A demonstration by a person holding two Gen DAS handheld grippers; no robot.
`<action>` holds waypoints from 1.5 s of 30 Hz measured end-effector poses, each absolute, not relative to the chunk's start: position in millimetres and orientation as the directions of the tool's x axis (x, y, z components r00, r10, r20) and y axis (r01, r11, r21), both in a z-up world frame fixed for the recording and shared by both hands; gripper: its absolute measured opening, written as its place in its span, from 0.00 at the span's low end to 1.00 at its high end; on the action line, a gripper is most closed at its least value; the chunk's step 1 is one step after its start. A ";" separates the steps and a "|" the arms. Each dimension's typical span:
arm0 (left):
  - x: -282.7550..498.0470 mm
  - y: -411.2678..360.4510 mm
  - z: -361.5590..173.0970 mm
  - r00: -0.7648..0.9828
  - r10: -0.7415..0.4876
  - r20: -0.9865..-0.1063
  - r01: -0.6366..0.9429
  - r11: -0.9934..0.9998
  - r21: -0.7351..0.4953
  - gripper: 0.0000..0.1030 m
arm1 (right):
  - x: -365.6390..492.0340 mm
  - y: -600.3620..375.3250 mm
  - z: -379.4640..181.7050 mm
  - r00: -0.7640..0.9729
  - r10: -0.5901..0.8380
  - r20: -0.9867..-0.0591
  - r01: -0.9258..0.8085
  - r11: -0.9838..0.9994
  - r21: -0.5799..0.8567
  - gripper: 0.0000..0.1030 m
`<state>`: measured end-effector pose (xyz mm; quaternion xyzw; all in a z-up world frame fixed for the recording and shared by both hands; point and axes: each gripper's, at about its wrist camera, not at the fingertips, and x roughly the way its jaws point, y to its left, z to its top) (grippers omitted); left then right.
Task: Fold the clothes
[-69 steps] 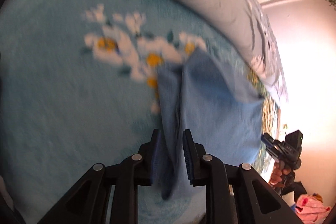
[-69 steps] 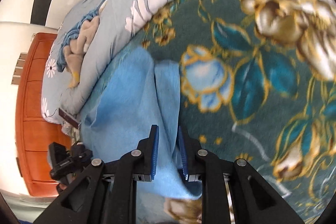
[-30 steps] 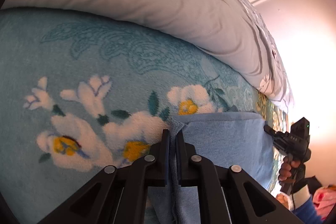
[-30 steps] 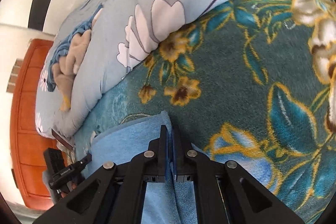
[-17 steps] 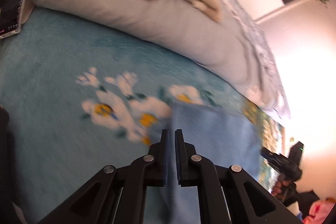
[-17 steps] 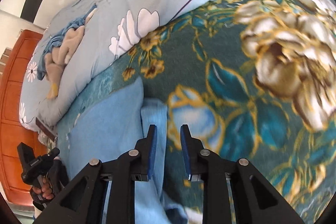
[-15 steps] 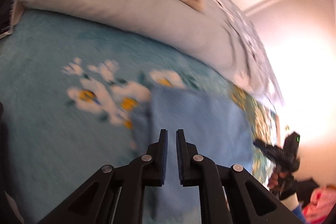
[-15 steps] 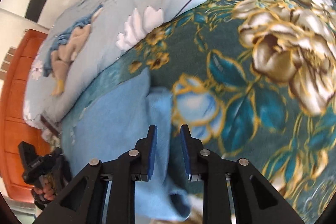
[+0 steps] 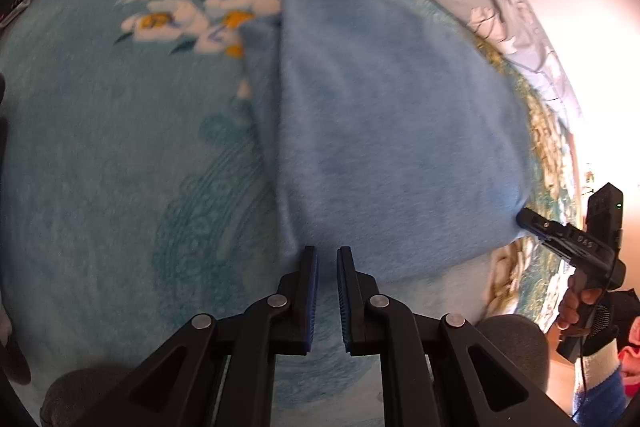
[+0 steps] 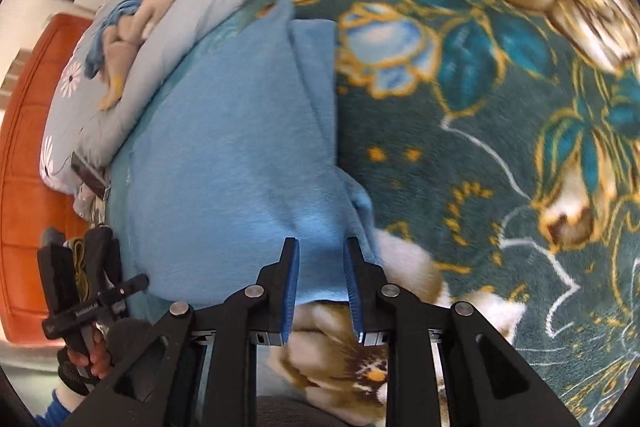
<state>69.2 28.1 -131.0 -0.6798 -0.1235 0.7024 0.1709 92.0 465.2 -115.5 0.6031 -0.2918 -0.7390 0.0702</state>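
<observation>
A folded light blue garment lies flat on the flowered blanket; it also shows in the right wrist view. My left gripper is slightly open and empty at the garment's near edge. My right gripper is open and empty, its jaws over the garment's near edge. The right gripper also shows at the right of the left wrist view, at the garment's far corner. The left gripper shows at the lower left of the right wrist view.
A grey-blue flowered quilt with a beige and blue cloth heap on it lies beyond the garment. An orange wooden headboard stands at the left. The dark teal blanket with gold flowers spreads right. A pink cloth lies at the far right.
Both grippers have let go of the garment and drawn back toward its near edge. The garment now lies folded flat, and more of it is in view.
</observation>
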 end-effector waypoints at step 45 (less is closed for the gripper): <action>23.4 91.6 -95.7 -0.131 0.635 -0.762 -0.105 -0.773 -0.626 0.01 | 51.5 454.3 -54.4 -0.405 -0.426 -0.809 -0.318 -0.764 0.562 0.08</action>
